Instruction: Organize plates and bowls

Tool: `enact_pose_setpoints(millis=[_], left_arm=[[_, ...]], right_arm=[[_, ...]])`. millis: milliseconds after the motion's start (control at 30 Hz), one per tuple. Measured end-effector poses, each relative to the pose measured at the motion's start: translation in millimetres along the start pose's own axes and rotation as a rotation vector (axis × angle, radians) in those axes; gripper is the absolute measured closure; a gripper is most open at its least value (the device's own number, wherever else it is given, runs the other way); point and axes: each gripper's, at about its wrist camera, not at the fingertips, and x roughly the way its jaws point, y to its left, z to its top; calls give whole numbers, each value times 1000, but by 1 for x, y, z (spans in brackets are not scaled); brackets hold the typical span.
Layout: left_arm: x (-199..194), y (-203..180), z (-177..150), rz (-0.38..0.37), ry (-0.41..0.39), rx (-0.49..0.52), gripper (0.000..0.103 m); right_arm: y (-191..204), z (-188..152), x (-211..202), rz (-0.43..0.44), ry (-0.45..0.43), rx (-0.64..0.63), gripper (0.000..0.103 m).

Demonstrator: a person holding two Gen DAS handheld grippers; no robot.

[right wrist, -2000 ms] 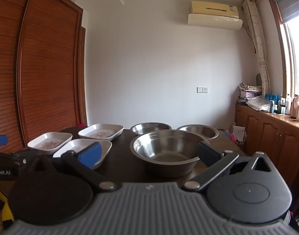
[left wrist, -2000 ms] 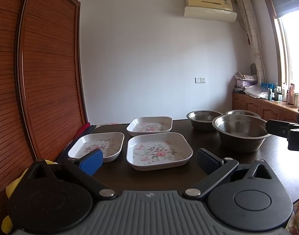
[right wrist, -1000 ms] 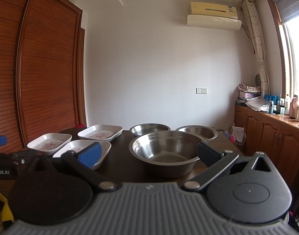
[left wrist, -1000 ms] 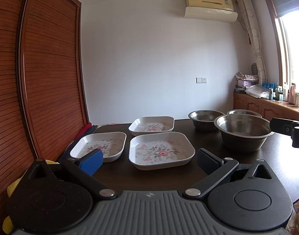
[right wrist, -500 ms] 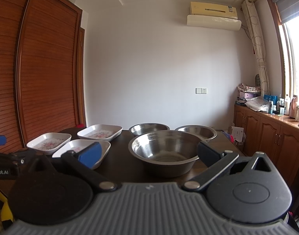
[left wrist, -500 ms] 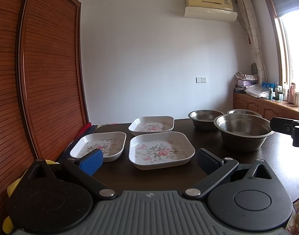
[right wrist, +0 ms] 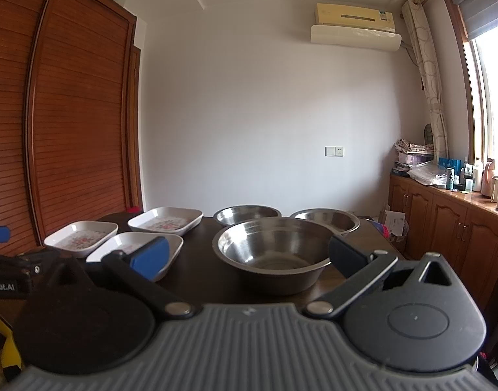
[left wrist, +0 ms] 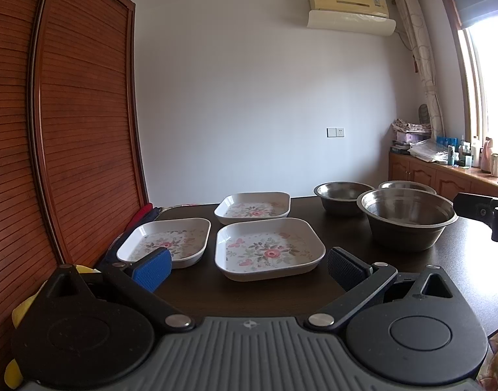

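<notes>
"Robot.AI" lettering on left tongs (right wrist: 7, 285), jaws wide; right tongs (right wrist: 249, 254) wide before steel bowl (right wrist: 275, 254)

Both cameras sat low at the near edge of the worktop (left wrist: 346, 228), side by side, looking across it toward the far wall. Both saw the same plates and bowls.

A dark table (left wrist: 346, 228) stands beside a slatted wooden wardrobe (left wrist: 69, 130). An air conditioner (right wrist: 354, 27) hangs high on the white wall (right wrist: 249, 114) above a socket plate (right wrist: 334, 151). Bottles (right wrist: 460, 174) crowd the low cabinet (right wrist: 444, 221) under the window (left wrist: 490, 97).
</notes>
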Motion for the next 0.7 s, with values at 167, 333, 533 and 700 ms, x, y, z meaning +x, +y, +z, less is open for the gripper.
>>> enact_pose_setpoints(millis=[167,333,533,700], left_arm=[[0,0,0,1,0,0,0],[0,1,-1,-1,1,-1,0],[0,1,-2,1,0,1,0],[0,1,-1,-1,2,2,0]], right_arm=[[0,0,0,-1,0,0,0],[0,0,-1,-1,0,0,0],[0,0,0,-1,0,-1,0],[0,0,0,1,1,-1,0]])
